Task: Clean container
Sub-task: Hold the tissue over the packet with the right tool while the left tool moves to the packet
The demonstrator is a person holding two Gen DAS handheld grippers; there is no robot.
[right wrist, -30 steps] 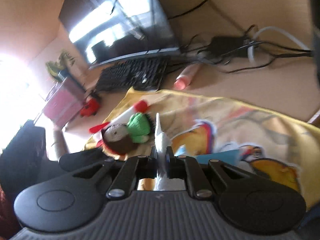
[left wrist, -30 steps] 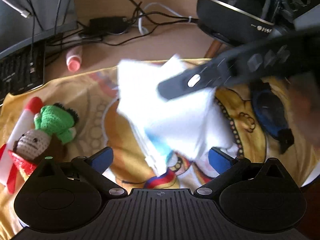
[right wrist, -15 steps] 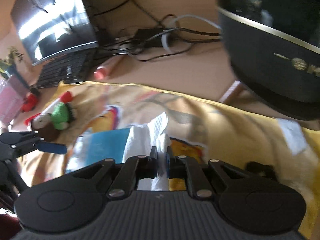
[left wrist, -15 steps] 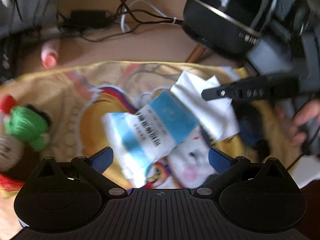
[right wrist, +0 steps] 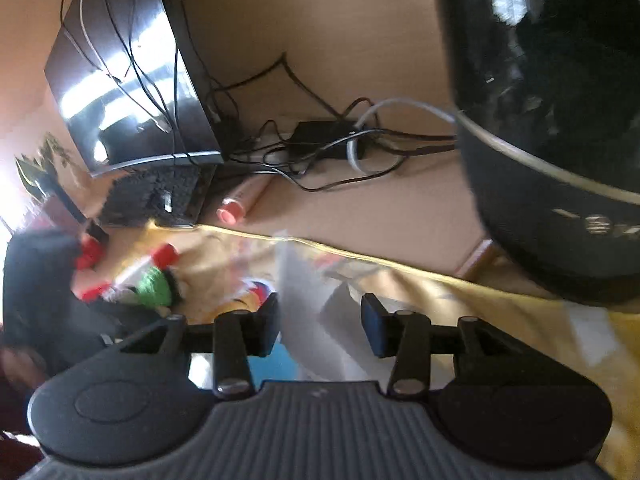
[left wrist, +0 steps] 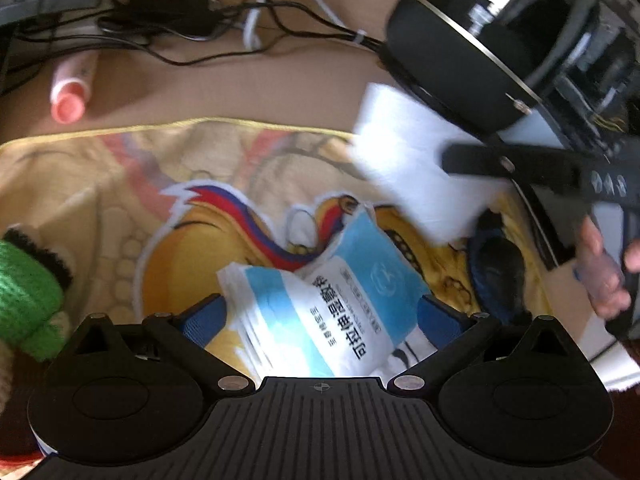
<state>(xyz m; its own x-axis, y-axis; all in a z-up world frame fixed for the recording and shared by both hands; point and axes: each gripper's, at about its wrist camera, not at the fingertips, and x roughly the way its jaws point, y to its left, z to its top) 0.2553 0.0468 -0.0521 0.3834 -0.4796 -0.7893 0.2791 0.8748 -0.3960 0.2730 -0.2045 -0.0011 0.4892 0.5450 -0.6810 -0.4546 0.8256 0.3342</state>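
Note:
A glossy black round container (left wrist: pixel 500 40) with a gold band stands at the back right of the table and looms large in the right wrist view (right wrist: pixel 540 168). My left gripper (left wrist: pixel 320 314) is open, its blue pads on either side of a blue and white tissue pack (left wrist: pixel 340 300) lying on the yellow cloth. My right gripper (right wrist: pixel 320 320) is open with a white tissue (right wrist: pixel 308 312) standing loosely between its pads. In the left wrist view that tissue (left wrist: pixel 404 160) hangs by the right gripper's black finger (left wrist: pixel 520 168), just below the container.
A printed yellow cloth (left wrist: pixel 120 184) covers the table. A green crochet toy (left wrist: pixel 28 288) lies at its left edge. Behind the cloth are a pink-capped tube (left wrist: pixel 70 92), tangled cables (left wrist: pixel 192 16), a keyboard (right wrist: pixel 156 196) and a monitor (right wrist: pixel 128 80). A hand (left wrist: pixel 604 276) shows at the right.
My right gripper has swung right toward the black container and its jaws have opened off the tissue. My left gripper has come down over the tissue pack.

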